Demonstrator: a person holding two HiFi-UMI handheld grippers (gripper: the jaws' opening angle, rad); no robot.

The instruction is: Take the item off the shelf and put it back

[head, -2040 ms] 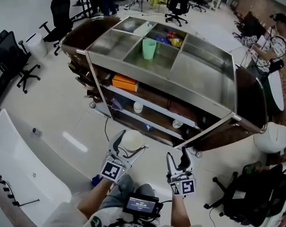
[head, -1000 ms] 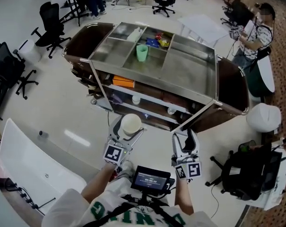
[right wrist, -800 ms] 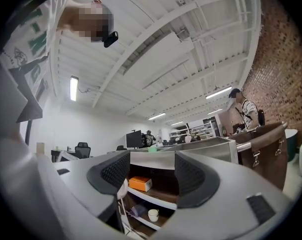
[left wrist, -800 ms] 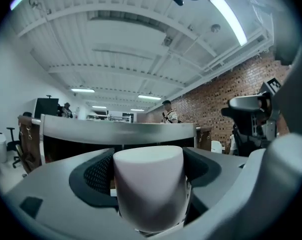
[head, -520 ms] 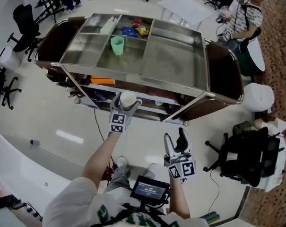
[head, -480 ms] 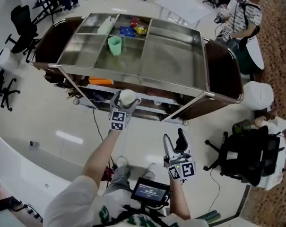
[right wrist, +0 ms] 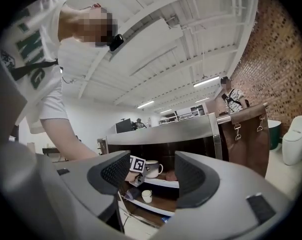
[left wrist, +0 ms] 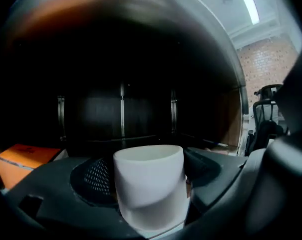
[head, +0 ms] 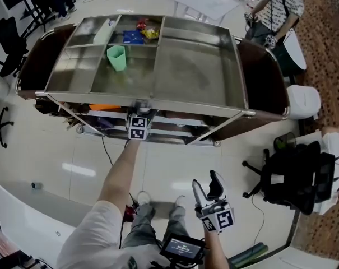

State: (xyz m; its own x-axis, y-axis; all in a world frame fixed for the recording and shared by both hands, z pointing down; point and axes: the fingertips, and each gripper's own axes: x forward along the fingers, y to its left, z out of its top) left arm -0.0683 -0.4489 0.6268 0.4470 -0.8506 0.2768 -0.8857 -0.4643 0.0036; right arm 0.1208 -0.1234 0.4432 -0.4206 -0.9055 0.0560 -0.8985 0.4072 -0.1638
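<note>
Left gripper view: mug (left wrist: 149, 170) was gripped by left tongs (left wrist: 150, 186), right tongs (right wrist: 147, 176) released; level setting-down on shelf (right wrist: 160, 183) was advised.

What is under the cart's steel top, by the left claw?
The left claw grips a white mug at the upper shelf, an orange box to its left. In the head view the steel top covers the mug.
</note>
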